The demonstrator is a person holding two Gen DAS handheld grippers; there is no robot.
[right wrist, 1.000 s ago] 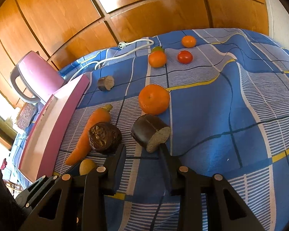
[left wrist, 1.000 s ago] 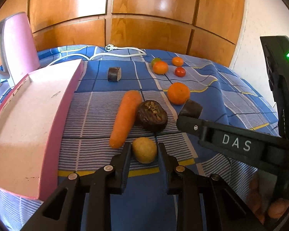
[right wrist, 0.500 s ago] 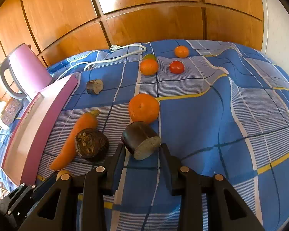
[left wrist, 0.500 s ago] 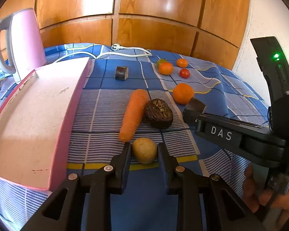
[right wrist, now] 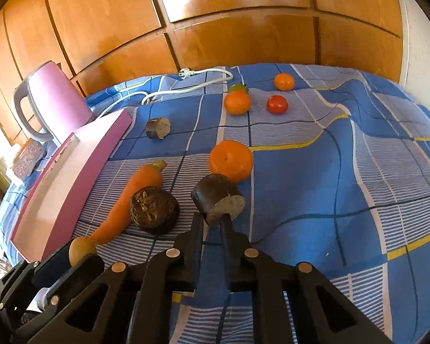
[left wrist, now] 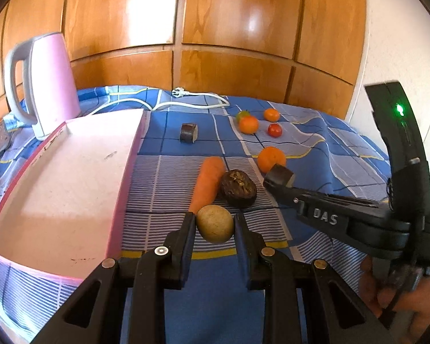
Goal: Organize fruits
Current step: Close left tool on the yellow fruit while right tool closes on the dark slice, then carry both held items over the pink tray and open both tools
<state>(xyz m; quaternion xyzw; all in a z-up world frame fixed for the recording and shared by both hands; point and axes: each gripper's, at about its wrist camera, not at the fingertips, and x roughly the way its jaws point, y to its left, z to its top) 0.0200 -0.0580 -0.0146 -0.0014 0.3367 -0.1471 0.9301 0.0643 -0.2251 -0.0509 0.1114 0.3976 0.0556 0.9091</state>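
My left gripper [left wrist: 214, 225] is shut on a tan round fruit [left wrist: 215, 223], held just above the blue checked cloth. My right gripper [right wrist: 213, 220] is shut on the cut end of a dark eggplant piece [right wrist: 218, 197], also seen in the left wrist view [left wrist: 279, 175]. Beside them lie a carrot [left wrist: 207, 182], a dark wrinkled fruit [left wrist: 238, 188] and an orange [right wrist: 231, 160]. Farther back are a second eggplant piece [left wrist: 188, 132], two small oranges [right wrist: 237, 102] [right wrist: 284, 81], a green fruit [right wrist: 238, 87] and a red tomato [right wrist: 277, 104].
A pink tray [left wrist: 63, 183] lies at the left with a pink kettle [left wrist: 43, 83] behind it. A white power cord [left wrist: 186, 101] runs along the back of the cloth. Wooden panels stand behind, a white wall at the right.
Both grippers have closed on their pieces and lifted slightly. The right gripper's jaws have narrowed on the eggplant piece. Both views have risen and tilted up.
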